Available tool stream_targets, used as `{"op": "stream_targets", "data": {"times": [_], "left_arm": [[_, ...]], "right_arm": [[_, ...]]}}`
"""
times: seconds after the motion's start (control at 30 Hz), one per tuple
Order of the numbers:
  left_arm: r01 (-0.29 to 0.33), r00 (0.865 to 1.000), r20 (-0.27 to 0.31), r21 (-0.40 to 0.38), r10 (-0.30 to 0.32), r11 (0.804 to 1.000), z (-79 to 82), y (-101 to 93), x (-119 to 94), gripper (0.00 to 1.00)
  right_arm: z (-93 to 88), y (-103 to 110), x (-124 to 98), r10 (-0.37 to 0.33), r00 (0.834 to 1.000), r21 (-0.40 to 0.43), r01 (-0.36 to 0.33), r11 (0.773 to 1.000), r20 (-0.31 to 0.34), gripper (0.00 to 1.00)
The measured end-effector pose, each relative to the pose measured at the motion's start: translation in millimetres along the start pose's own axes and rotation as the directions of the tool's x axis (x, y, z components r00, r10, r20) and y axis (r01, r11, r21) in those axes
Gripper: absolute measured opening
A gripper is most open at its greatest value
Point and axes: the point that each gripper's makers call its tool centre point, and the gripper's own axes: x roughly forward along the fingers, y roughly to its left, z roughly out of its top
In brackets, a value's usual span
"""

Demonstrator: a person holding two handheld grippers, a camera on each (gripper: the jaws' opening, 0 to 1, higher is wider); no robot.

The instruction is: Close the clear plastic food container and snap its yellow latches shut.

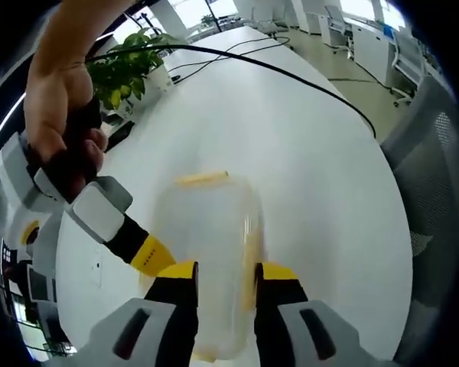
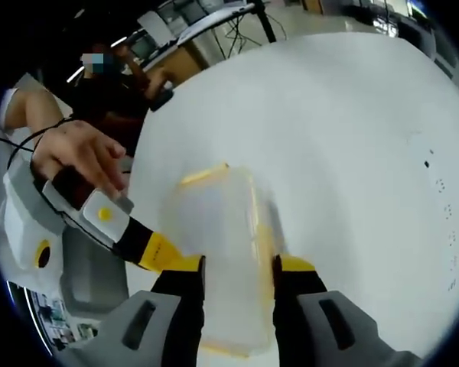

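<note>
**Both sets of fingers close around the clear container**

The left gripper's (image 1: 225,284) yellow-tipped fingers (image 1: 177,280) stand narrow on either side of the clear plastic food container (image 1: 213,252), one pad against each long wall, so the box sits gripped between them. In the right gripper view the same holds: the right gripper's (image 2: 238,277) fingers (image 2: 294,274) press in on the container (image 2: 222,252) from both sides, with the near end of the box running down between the jaws toward the camera.

Beyond the fingertips the container stretches away, its lid lying on top. A yellow latch (image 1: 202,179) shows at the far end in the left gripper view, and another yellow latch (image 2: 202,174) at the far end in the right gripper view; a yellow strip also runs along the wall beside the right-hand finger in each view. Whether these latches are snapped down cannot be told through the blur.

To the left of each pair of fingers the other gripper comes in, touching the box at its side, held by a hand (image 1: 60,115) (image 2: 76,157).

The container rests on a white table (image 1: 306,153). Past it, a black cable (image 1: 291,76) crosses the tabletop and a potted plant (image 1: 130,69) stands near the far edge.
</note>
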Motion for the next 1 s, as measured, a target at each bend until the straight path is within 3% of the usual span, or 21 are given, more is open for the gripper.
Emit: {"op": "stream_targets", "data": {"times": [0.47, 0.53, 0.63, 0.77, 1.0], "left_arm": [[-0.005, 1.000, 0.007, 0.031, 0.005, 1.000, 7.6, -6.0, -6.5, 0.22], [-0.002, 1.000, 0.029, -0.016, 0.003, 1.000, 12.1, -6.0, -9.6, 0.25], [-0.006, 0.998, 0.065, -0.072, 0.010, 0.997, 19.2, -2.9, -20.4, 0.25], [-0.005, 0.996, 0.092, -0.159, 0.020, 0.987, 18.8, -2.5, -31.8, 0.25], [-0.029, 0.995, 0.090, -0.196, 0.047, 0.980, 9.8, -3.8, -47.6, 0.25]], "right_arm": [[3.0, 2.8, 1.2, -0.033, 0.999, -0.006, 0.033, 0.999, 0.041, 0.42], [3.9, 2.6, 0.1, -0.045, 0.998, -0.023, 0.046, 0.999, 0.045, 0.42], [1.9, -1.4, -5.7, -0.125, 0.991, -0.087, 0.128, 0.988, 0.037, 0.39], [6.2, 1.9, -17.4, -0.175, 0.981, -0.089, 0.183, 0.979, 0.084, 0.38], [1.4, 21.7, -28.2, -0.249, 0.962, -0.101, 0.260, 0.960, 0.115, 0.38]]}}
